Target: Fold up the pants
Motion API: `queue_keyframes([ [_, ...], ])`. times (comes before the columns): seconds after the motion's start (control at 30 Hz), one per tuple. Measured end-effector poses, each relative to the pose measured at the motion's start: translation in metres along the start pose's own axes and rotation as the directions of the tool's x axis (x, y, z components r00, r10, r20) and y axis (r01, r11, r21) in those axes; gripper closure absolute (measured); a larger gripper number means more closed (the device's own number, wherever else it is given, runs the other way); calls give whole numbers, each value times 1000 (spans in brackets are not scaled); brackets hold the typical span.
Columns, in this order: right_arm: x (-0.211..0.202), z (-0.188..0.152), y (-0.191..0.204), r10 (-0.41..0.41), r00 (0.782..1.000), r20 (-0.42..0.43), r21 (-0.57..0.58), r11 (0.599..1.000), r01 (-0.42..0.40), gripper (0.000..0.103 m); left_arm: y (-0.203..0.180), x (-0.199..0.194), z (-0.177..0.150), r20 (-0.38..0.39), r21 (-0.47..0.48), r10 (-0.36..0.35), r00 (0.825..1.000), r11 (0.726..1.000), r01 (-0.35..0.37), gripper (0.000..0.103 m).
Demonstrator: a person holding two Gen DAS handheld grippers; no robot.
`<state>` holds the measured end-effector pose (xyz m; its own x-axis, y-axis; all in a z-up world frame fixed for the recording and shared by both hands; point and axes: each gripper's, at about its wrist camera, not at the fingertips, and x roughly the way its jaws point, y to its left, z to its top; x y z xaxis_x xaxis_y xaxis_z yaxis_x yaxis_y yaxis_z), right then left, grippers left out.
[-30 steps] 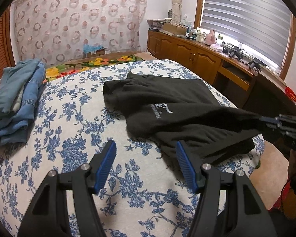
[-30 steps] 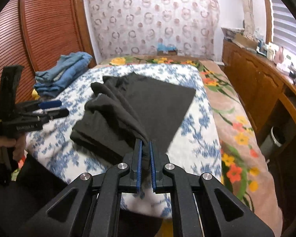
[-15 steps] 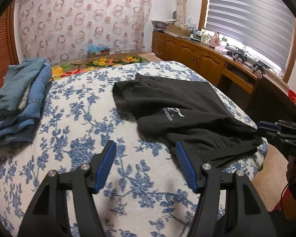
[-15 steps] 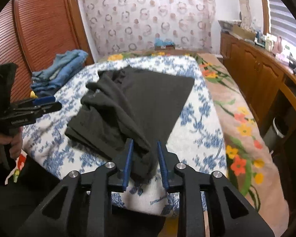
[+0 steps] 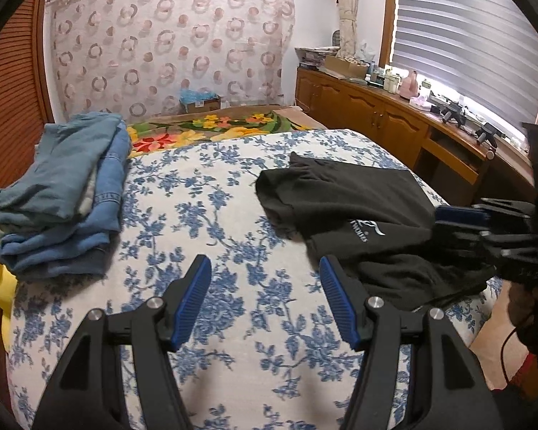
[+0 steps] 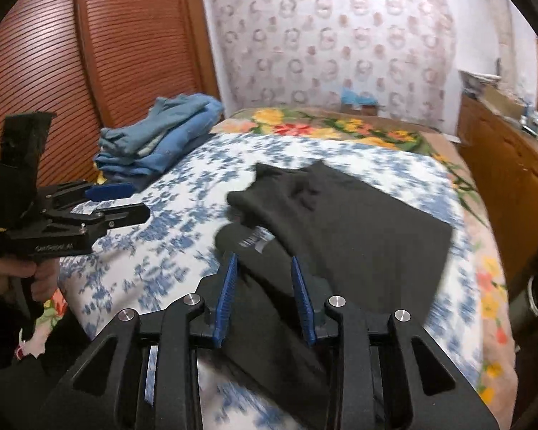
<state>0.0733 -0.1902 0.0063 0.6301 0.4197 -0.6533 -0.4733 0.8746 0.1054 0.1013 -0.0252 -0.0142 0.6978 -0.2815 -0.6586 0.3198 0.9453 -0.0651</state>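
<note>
Right gripper (image 6: 265,297) jaws just opened, dropping the black pants (image 6: 340,222) (now bunched mid-frame on the bed (image 5: 197,215)); left gripper (image 5: 265,301) wide, empty: fold laid, regrasp next.

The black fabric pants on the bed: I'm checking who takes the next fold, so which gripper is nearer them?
Right. The right gripper hangs over the near edge of the black pants, jaws open. The left gripper is over bare blue-flowered bedspread, beside them.

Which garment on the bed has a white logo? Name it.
The black pants, lying alone and rumpled on the floral bedspread; the white logo shows near one edge. The folded blue jeans stacked opposite show none.
</note>
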Motion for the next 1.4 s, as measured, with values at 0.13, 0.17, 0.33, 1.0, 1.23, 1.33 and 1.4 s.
queue_keyframes([
  [0.13, 25, 12, 15, 20, 1000, -20, -33, 999, -21, 72, 5, -2, 1, 3, -3, 5, 1000, 1000, -5, 41],
  [0.17, 31, 14, 17, 26, 999, -24, -38, 999, -27, 72, 6, -2, 0, 5, -6, 8, 1000, 1000, -8, 41],
  [0.33, 55, 20, 23, 26, 998, -60, -61, 998, -30, 72, 12, -3, -4, 6, -27, 14, 1000, 1000, -14, 41],
  [1.0, 98, 7, 35, -41, 986, -161, -168, 986, 13, 70, 17, 4, -15, -12, -59, 10, 1000, 998, -11, 41],
  [1.23, 99, 9, 38, -56, 987, -152, -198, 980, 25, 98, 17, 5, -16, -14, -64, 8, 1000, 998, -9, 41],
  [1.33, 91, 15, 32, -28, 991, -131, -165, 986, 6, 99, 16, 7, -17, -16, -61, 7, 1000, 998, -8, 41],
  [1.4, 79, 24, 26, -21, 995, -99, -141, 990, 6, 100, 15, 8, -17, -20, -58, 5, 1000, 998, -6, 41],
])
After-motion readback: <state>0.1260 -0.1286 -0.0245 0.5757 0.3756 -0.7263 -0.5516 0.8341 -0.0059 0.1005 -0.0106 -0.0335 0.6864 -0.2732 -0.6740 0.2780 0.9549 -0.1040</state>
